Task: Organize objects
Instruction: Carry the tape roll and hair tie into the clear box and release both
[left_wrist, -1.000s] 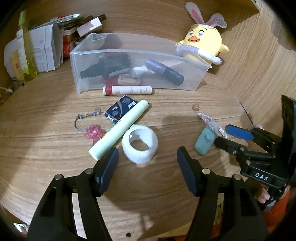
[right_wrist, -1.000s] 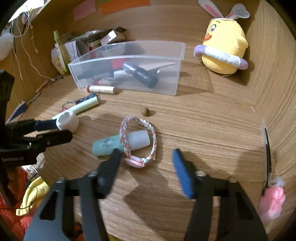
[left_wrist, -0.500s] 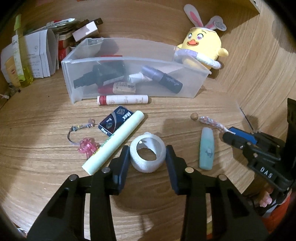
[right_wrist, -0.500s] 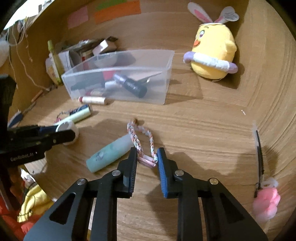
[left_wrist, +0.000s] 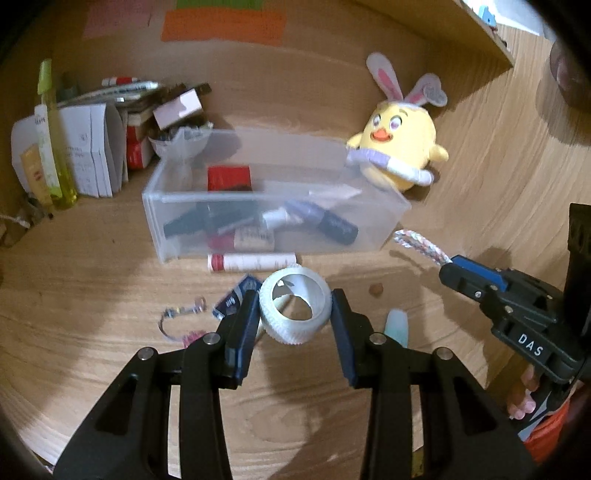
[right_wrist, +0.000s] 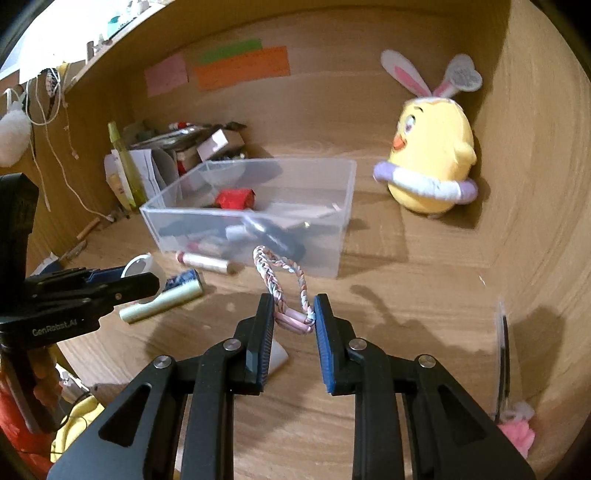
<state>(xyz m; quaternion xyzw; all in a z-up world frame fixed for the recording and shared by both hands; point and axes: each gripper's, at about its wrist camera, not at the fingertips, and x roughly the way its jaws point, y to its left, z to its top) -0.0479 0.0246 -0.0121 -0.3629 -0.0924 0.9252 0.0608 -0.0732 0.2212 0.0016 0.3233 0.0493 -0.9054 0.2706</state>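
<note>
Left tongs (left_wrist: 294, 318): pinching white tape roll (left_wrist: 294, 311), lifted clear of the tabletop (left_wrist: 74, 280).
Right tongs (right_wrist: 294, 318): clamping braided bracelet (right_wrist: 281, 280), loop pointing forward.
Likely destination: clear bin (right_wrist: 334, 221), just ahead.

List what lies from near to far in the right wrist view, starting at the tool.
Right tool gripping the braided bracelet → clear plastic bin → sticky notes on the back wall.
</note>
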